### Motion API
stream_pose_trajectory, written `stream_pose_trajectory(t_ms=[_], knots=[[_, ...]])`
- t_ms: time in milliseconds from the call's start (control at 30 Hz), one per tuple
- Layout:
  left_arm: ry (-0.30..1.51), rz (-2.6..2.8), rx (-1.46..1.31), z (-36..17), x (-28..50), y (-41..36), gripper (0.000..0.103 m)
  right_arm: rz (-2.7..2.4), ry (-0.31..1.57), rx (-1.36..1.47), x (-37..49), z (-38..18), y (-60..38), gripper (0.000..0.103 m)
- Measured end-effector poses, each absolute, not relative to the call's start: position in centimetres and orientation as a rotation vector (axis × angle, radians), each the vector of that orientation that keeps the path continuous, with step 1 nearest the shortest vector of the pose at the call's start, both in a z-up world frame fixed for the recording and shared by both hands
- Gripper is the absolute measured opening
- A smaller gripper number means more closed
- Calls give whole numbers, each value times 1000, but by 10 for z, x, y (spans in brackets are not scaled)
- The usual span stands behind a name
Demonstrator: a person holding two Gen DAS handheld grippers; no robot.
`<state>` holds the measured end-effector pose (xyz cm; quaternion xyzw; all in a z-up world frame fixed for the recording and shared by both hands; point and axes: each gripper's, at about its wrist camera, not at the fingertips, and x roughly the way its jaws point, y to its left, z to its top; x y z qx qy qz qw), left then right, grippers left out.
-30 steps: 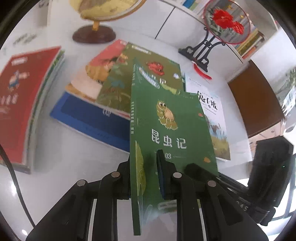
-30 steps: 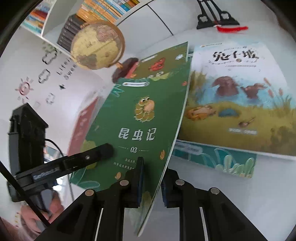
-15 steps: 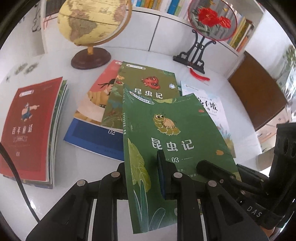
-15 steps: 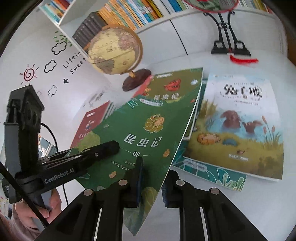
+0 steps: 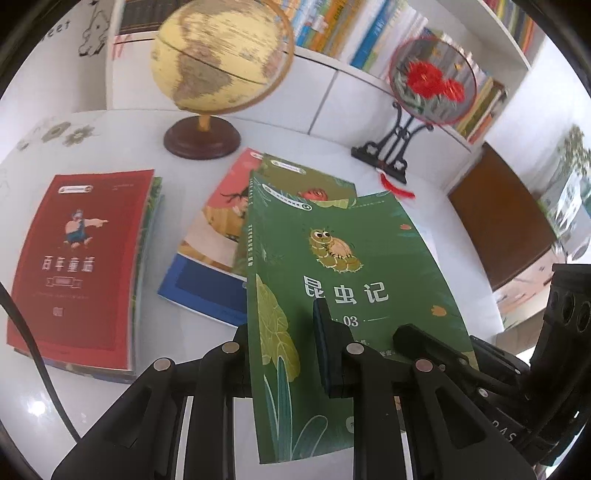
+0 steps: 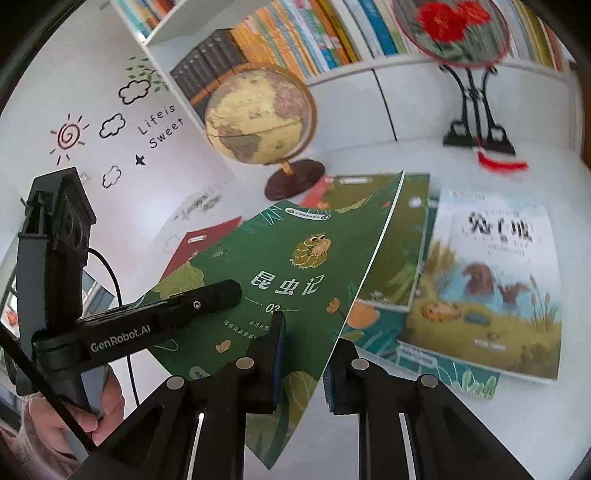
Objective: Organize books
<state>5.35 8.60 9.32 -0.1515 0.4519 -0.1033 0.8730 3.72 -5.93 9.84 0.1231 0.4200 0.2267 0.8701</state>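
Green paperback, insect on the cover, numbered 03 [image 5: 347,266]: held clear of the white worktop [image 5: 110,402] by its lower edge, tilted, both claws clamped on it. Left claw [image 5: 284,354] grips near the spine side, one finger over the cover and one beneath. Right claw [image 6: 303,354] grips the opposite lower corner the same way; its top finger also shows in the left wrist view, lying across the cover.

Below the lifted book, a loose overlapping pile on the worktop: a second green volume with a red insect [image 5: 314,184] on top, a book with a salmon-pink illustrated cover [image 5: 218,221] under it, and a blue-covered book [image 5: 199,291] at the bottom.

Red paperback with a cartoon figure [image 5: 77,258]: top of a separate stack at the left of the worktop, well apart from the pile.

Picture book with a pond scene and brown animals [image 6: 491,284]: flat at the right of the pile, resting on a teal-patterned book [image 6: 443,373].

Globe on a dark wooden base [image 5: 221,62]: standing at the back of the worktop. Round embroidered fan with red flowers on a black stand [image 5: 432,81]: to its right, a red tassel at its foot.

Bookshelf [image 6: 295,33] behind, filled with upright spines.

A hand [image 6: 92,410] holds the left claw's handle.
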Motion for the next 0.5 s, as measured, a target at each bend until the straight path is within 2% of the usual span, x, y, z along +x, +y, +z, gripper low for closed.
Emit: stream_pose_trajectory(t_ms=[500], knots=[[845, -136, -392, 113, 48, 163, 19, 553, 804, 201, 50, 126, 12, 17]])
